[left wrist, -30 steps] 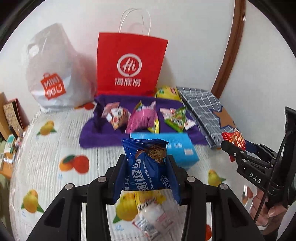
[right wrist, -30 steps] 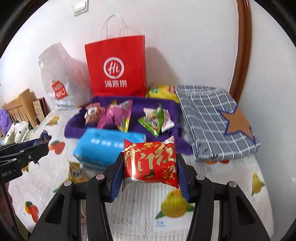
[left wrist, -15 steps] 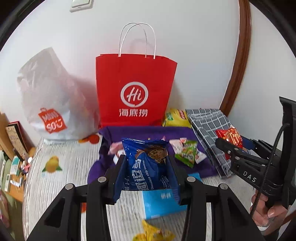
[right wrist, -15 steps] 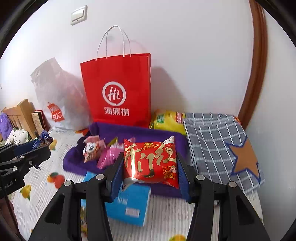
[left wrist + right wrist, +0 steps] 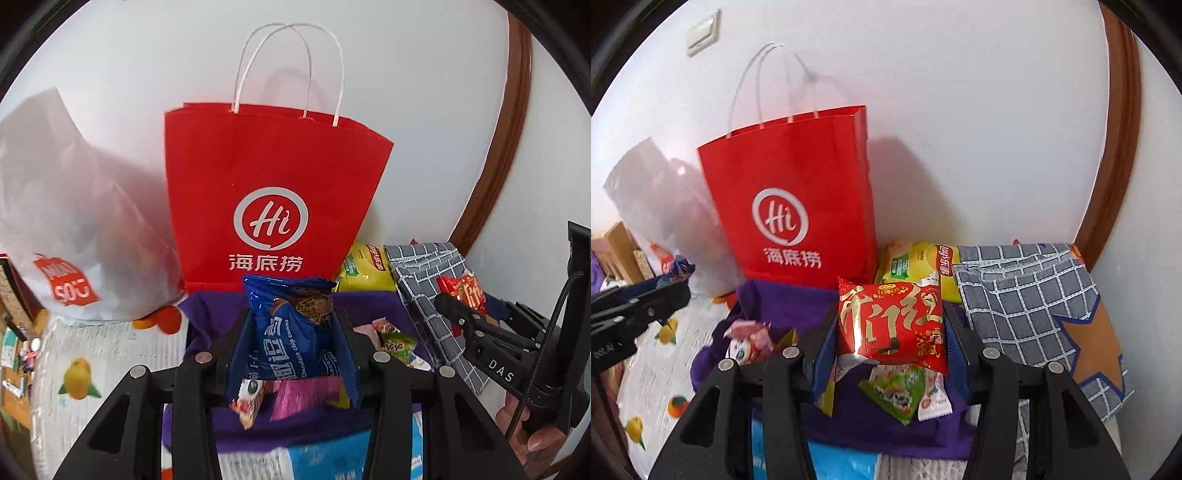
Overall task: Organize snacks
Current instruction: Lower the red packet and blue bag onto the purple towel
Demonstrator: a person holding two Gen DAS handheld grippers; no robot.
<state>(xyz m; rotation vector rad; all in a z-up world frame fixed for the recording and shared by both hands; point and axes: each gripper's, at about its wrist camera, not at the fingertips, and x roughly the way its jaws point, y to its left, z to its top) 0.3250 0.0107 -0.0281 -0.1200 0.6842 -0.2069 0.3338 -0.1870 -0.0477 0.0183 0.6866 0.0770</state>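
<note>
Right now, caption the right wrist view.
Right gripper holds a red snack packet before the red paper bag.

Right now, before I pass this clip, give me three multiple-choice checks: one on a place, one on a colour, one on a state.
1. The yellow chip bag lies:
A. between red paper bag and checked cloth
B. inside the white plastic bag
C. in a gripper

2. The cloth under the loose snacks is:
A. green
B. purple
C. orange

3. The right gripper is:
A. empty
B. shut on the red snack packet
C. shut on a tissue pack

Key: A, it sits between them by the wall; B, purple cloth shows around the snacks; B, the jaws press the packet's sides.
</note>
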